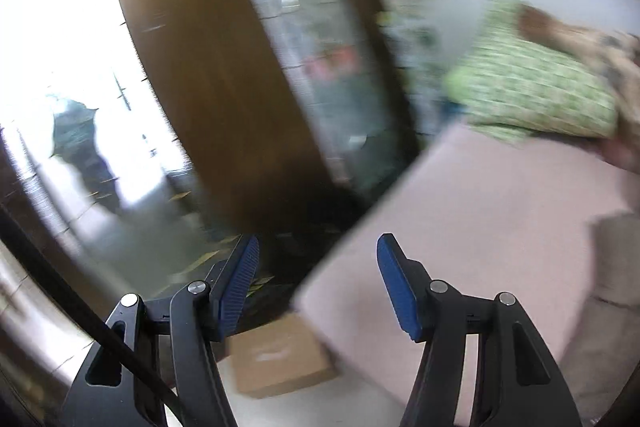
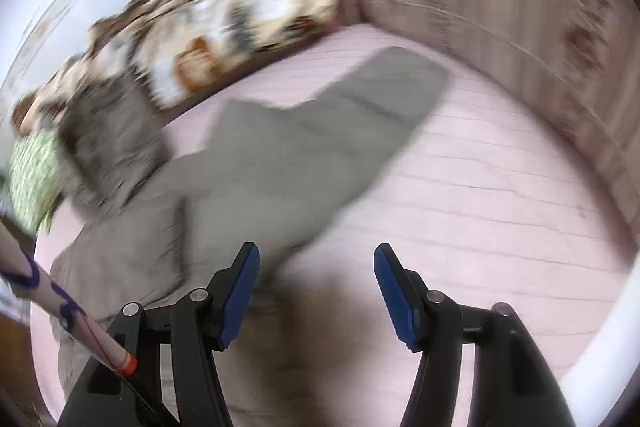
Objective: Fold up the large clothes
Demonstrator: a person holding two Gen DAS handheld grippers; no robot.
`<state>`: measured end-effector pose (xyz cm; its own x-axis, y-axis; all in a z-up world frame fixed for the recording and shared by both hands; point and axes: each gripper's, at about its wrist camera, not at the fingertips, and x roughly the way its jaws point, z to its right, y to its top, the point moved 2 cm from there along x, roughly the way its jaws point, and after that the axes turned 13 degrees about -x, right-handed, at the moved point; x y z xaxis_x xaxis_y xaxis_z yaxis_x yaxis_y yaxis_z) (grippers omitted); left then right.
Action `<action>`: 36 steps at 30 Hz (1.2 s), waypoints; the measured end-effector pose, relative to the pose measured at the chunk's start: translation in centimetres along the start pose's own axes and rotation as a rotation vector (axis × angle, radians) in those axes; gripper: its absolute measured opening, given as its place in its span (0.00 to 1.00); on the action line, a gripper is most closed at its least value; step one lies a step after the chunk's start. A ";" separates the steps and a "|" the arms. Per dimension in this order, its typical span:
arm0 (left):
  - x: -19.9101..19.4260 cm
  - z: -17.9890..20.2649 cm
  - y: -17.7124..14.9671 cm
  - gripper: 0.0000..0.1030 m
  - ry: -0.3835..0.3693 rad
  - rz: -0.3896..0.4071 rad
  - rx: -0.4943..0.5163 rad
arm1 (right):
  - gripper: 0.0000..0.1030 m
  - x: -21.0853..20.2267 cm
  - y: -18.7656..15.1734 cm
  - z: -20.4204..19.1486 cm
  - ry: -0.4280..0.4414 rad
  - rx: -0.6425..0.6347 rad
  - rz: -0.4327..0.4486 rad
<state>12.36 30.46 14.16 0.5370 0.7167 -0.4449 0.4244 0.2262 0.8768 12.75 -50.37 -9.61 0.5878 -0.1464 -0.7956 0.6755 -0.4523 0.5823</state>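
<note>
The bed (image 2: 500,187), spread with a pale pink sheet, fills most of the right wrist view, and everything else sits in relation to it. Its padded headboard (image 2: 500,7) rises along the far right edge. A grey garment (image 2: 304,147) lies spread on the sheet, running from the near left part of the bed up toward the headboard, one long part reaching farthest; its outline is blurred. A patterned blanket (image 2: 240,11) in cream, brown and grey is heaped along the far left side of the bed, and a green patterned pillow (image 2: 32,171) sits at that heap's left end. In the left wrist view a wooden door frame (image 1: 208,75) stands beyond the bed's corner, and a cardboard box (image 1: 280,359) rests on the floor just beside that corner. The right gripper (image 2: 316,291) hangs over the near part of the bed, its blue-padded fingers spread apart with nothing between them, just beside the garment's near edge. The left gripper (image 1: 316,287) hovers over the bed's corner, fingers likewise spread wide and holding nothing.
</note>
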 end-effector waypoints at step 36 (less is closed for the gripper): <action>-3.6 24.6 -15.8 0.64 -0.578 -0.407 0.161 | 0.08 12.3 12.6 9.6 0.101 0.356 0.079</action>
<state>21.63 8.10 -2.56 0.5944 0.1229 -0.7948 0.7508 0.2694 0.6031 24.20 -66.35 -13.68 0.6853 -0.1135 -0.7193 0.4395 -0.7231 0.5329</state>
